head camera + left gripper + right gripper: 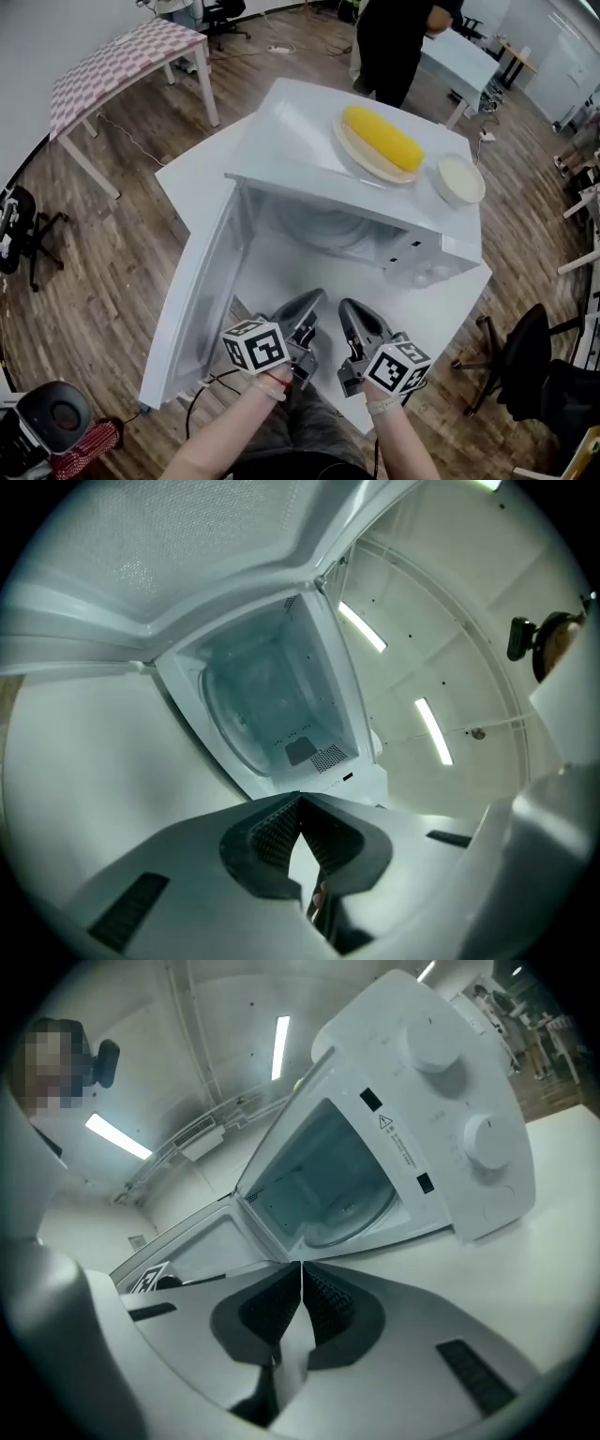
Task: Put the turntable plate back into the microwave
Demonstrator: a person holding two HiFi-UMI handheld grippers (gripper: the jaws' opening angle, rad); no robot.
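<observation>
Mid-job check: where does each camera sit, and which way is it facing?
Head view: on the person's head, looking steeply down on the open microwave; both forearms, the left gripper and the right gripper show.
Left gripper view: rides the left gripper, facing into the cavity from the door side, at the turntable plate; its shut jaws show.
Right gripper view: rides the right gripper, facing the cavity from the knob side; its shut jaws show.
Shared: both gripper views see the turntable plate inside the cavity.
</observation>
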